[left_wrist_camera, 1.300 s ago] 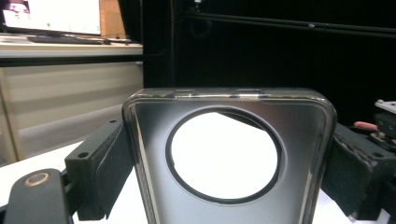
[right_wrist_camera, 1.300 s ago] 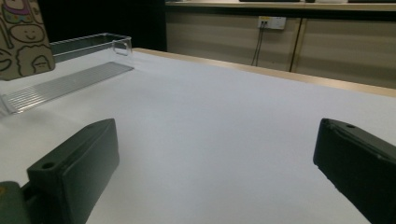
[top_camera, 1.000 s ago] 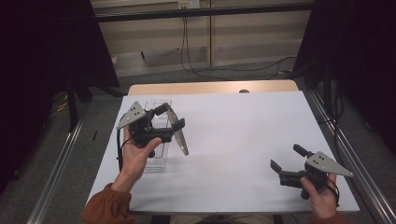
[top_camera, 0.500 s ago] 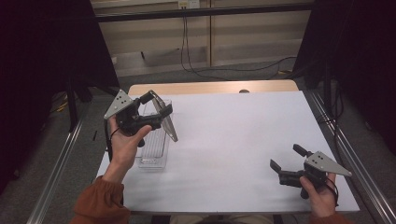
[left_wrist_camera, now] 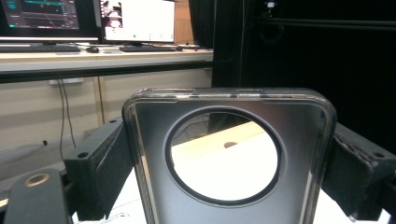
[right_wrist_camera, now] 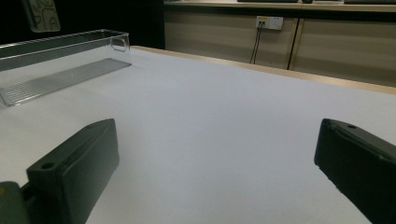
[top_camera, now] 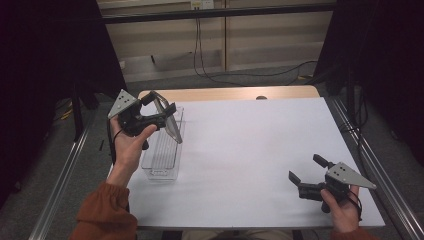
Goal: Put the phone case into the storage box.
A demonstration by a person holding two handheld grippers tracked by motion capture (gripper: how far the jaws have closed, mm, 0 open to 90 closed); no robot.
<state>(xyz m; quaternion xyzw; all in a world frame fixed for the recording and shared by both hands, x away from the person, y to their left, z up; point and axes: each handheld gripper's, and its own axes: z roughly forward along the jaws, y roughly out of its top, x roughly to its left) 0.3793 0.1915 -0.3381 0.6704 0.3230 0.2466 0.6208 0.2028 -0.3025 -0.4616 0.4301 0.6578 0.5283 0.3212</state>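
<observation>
This is a lab or test room fitted out for recording, not a home. The white table (top_camera: 250, 145) stands as a work bench with metal rails (top_camera: 57, 192) along both its sides, and black curtains (top_camera: 45, 65) hang close to its left and right. Beyond the table's far edge runs a beige panelled wall (top_camera: 260, 42) with a power socket (top_camera: 200, 4), from which black cables (top_camera: 200, 55) drop to the grey floor (top_camera: 240, 80). Behind the table, the left gripper view shows a long desk (left_wrist_camera: 93, 56) bearing two lit monitors (left_wrist_camera: 137, 21) and a keyboard (left_wrist_camera: 39, 48).
</observation>
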